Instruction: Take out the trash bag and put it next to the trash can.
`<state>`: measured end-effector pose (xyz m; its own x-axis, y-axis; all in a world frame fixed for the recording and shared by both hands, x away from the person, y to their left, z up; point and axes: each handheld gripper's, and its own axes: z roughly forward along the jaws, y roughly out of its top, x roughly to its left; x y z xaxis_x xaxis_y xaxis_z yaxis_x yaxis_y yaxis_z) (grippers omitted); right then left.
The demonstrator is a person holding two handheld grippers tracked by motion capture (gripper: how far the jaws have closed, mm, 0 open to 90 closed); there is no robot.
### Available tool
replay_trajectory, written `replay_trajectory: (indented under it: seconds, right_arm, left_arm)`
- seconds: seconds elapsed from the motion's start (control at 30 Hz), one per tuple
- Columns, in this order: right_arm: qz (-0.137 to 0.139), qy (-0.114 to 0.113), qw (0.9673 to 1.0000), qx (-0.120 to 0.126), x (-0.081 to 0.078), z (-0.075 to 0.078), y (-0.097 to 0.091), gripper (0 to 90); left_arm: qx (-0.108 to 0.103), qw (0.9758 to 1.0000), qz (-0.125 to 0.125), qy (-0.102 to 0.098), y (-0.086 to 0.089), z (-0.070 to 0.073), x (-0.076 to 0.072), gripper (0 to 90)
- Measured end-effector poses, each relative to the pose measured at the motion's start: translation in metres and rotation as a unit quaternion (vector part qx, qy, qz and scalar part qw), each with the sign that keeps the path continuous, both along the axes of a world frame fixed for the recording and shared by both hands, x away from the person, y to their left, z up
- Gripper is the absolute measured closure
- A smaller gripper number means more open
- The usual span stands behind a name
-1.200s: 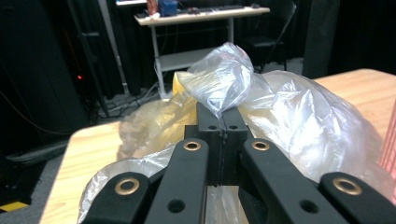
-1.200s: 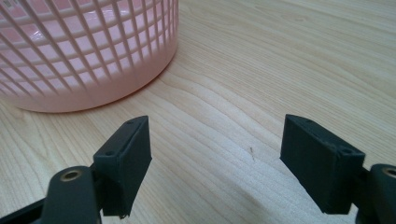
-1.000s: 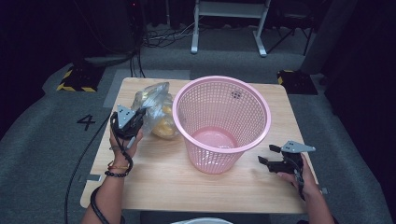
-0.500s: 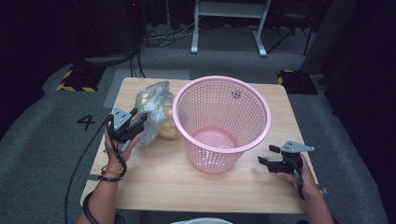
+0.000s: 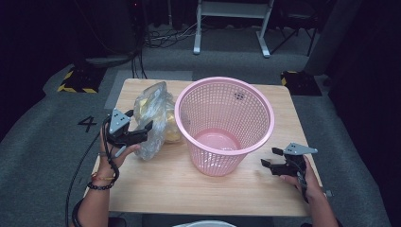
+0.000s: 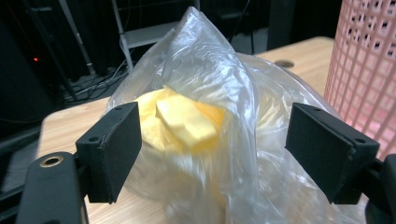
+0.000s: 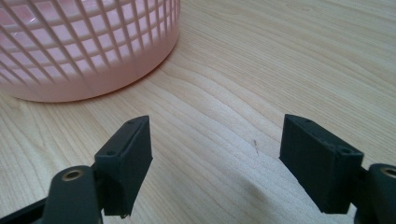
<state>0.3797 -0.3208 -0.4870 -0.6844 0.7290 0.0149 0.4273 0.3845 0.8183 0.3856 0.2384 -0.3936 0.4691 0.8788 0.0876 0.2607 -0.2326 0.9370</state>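
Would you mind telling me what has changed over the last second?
The left gripper moved forward to the clear plastic bag of yellow pieces, open jaws now flanking it, not yet closed. The pink mesh basket and right gripper stayed put.

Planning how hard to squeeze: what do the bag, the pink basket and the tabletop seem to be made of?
Bag: thin clear plastic film, glossy and crinkled, with yellow contents showing through.
Basket: likely rigid moulded plastic, pink, with a lattice wall and solid base.
Tabletop: pale wood or wood-look laminate, matte, with visible grain.
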Motion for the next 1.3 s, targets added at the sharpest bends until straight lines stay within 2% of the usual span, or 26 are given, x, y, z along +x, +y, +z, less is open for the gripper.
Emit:
replay_trajectory:
  seconds: [0.13, 0.17, 0.3, 0.5, 0.7, 0.87, 1.13, 1.3]
  right_arm:
    - [0.0, 0.0, 1.0, 0.0, 0.0, 0.0, 0.0, 25.5]
    - [0.0, 0.0, 1.0, -0.001, 0.0, 0.001, 0.0, 25.5]
    - [0.0, 0.001, 1.0, 0.0, 0.0, 0.0, 0.0, 25.5]
    - [0.001, 0.001, 1.0, -0.001, 0.0, 0.001, -0.001, 25.5]
    - [0.0, 0.0, 1.0, -0.002, -0.001, 0.0, -0.001, 25.5]
    - [0.0, 0.001, 1.0, -0.002, -0.001, 0.0, -0.001, 25.5]
    - [0.0, 0.003, 1.0, -0.005, -0.001, -0.001, -0.001, 25.4]
    - [-0.001, 0.003, 1.0, -0.009, -0.002, -0.001, -0.001, 25.4]
  left_arm:
    - [0.016, 0.9996, -0.019, 0.011, -0.004, 0.002, -0.008, 16.5]
    - [0.018, 0.9991, -0.035, 0.015, -0.005, 0.003, -0.014, 16.2]
    - [0.027, 0.9985, -0.044, 0.017, -0.007, 0.004, -0.022, 16.2]
    - [0.055, 0.9955, -0.072, 0.029, -0.012, 0.003, -0.039, 16.1]
    - [0.078, 0.9928, -0.08, 0.044, -0.015, -0.007, -0.05, 16.1]
    - [0.087, 0.9915, -0.081, 0.053, -0.015, -0.016, -0.055, 16.1]
    - [0.121, 0.9859, -0.09, 0.073, -0.011, -0.035, -0.06, 16.1]
    - [0.111, 0.9861, -0.086, 0.088, -0.006, -0.045, -0.063, 16.1]
